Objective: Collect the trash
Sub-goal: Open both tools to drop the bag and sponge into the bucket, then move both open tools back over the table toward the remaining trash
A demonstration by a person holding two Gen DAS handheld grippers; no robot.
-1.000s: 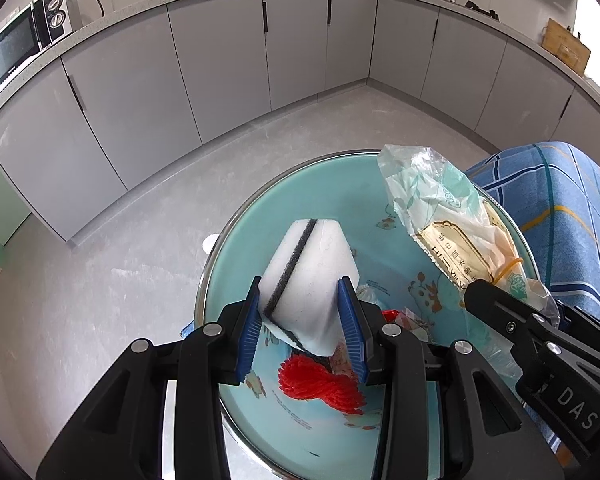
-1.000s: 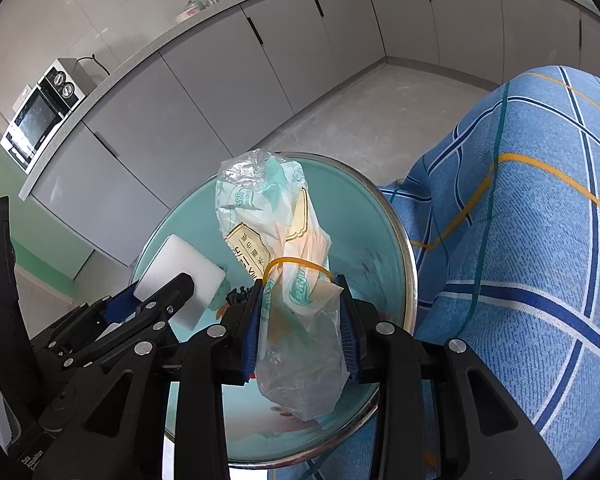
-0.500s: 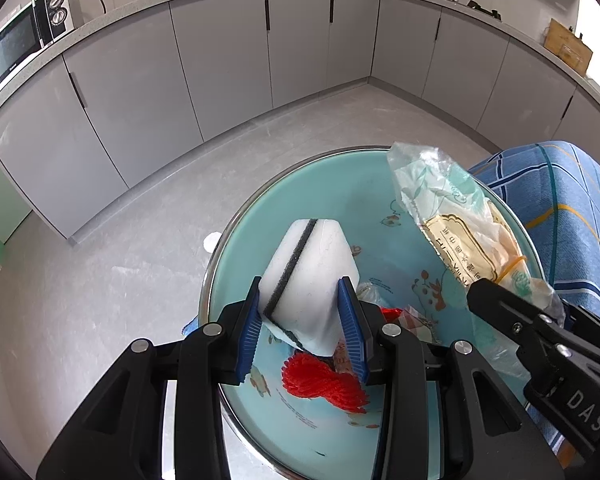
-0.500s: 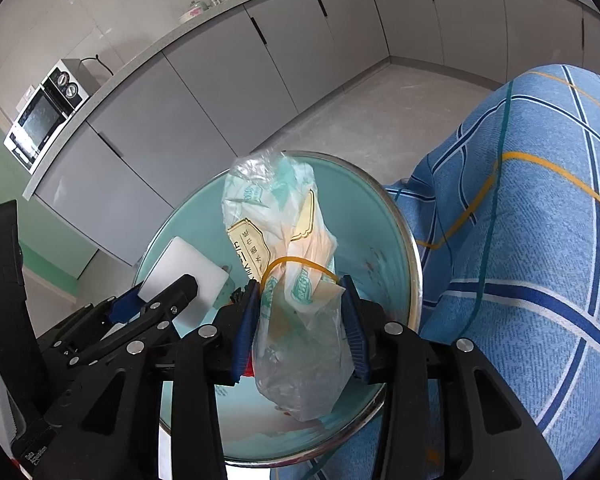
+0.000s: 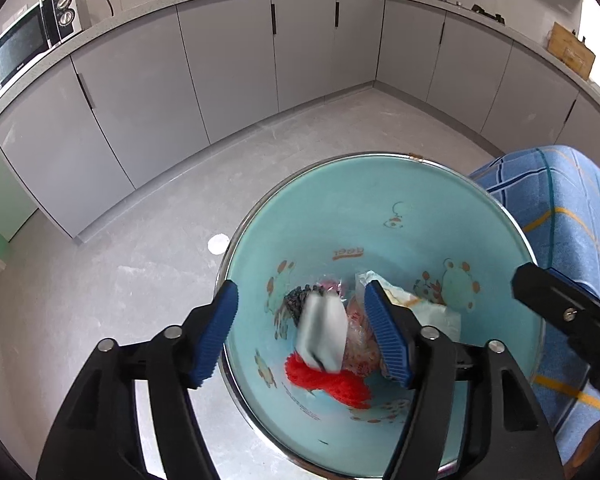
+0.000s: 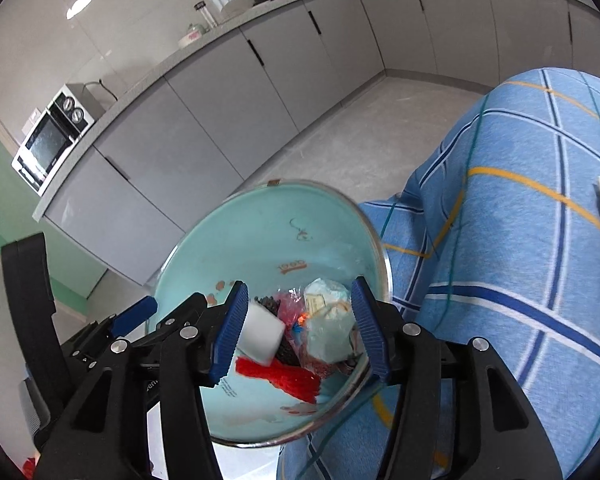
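A teal basin (image 5: pixel 384 208) with a steel rim stands on the kitchen floor against the blue checked cloth (image 6: pixel 520 240), and I hover both tools over it. My left tongs (image 5: pixel 302 334) have just been opening and now stand spread, nothing pinched; the white foam block (image 5: pixel 322 334) drops, blurred, between them toward the red mesh (image 5: pixel 332 384) at the bottom. My right tongs (image 6: pixel 296 328) have likewise just been opening and are spread, and the crumpled plastic bag (image 6: pixel 328 326) lies among the trash in the basin. To finish this drop well, I judge both tongs should stay wide and lift straight up, clear of the rim.
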